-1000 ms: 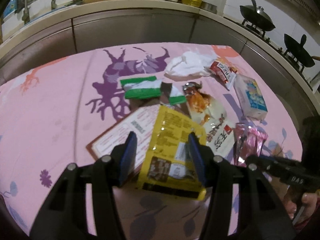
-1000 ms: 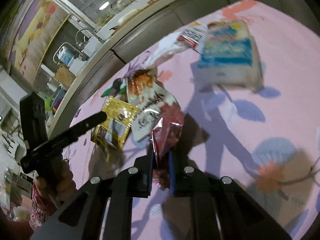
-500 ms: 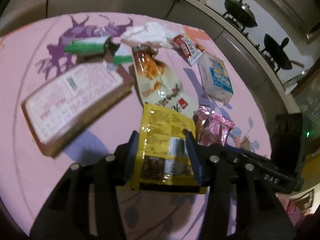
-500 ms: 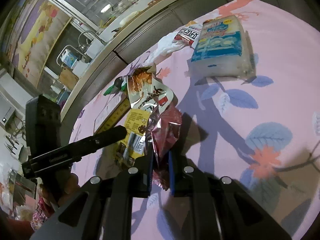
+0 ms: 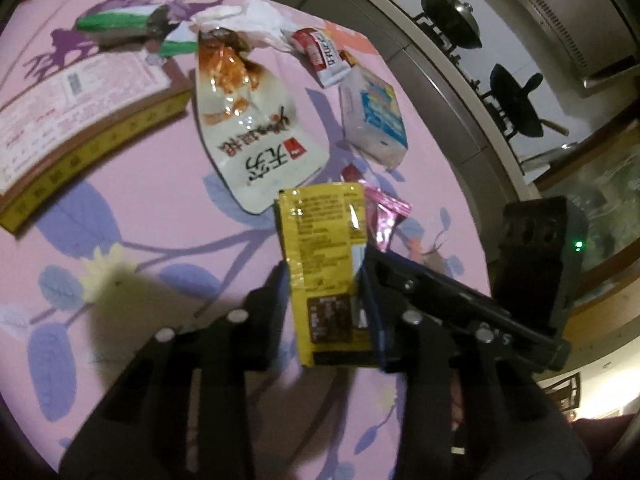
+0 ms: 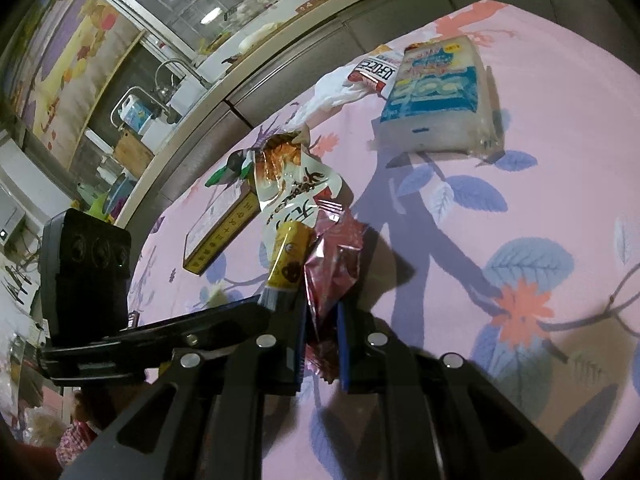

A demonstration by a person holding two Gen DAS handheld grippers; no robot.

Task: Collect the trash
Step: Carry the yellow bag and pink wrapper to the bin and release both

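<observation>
A yellow snack packet stands between the jaws of my left gripper. The jaws are closing and both pads press its side edges. In the right wrist view the same yellow packet shows edge-on and curled, just left of a pink foil wrapper. My right gripper is shut on that wrapper's lower end, over the pink tablecloth. From the left wrist view the pink wrapper peeks out behind the packet's right side.
On the cloth lie a white snack bag, a blue tissue pack, a red-and-white sachet, a flat box, a green wrapper and crumpled white tissue. A counter with woks borders the table.
My left gripper carried the yellow packet to the right, off the flat box and up beside the pink wrapper, and its jaws narrowed on it. The right gripper stayed put.
</observation>
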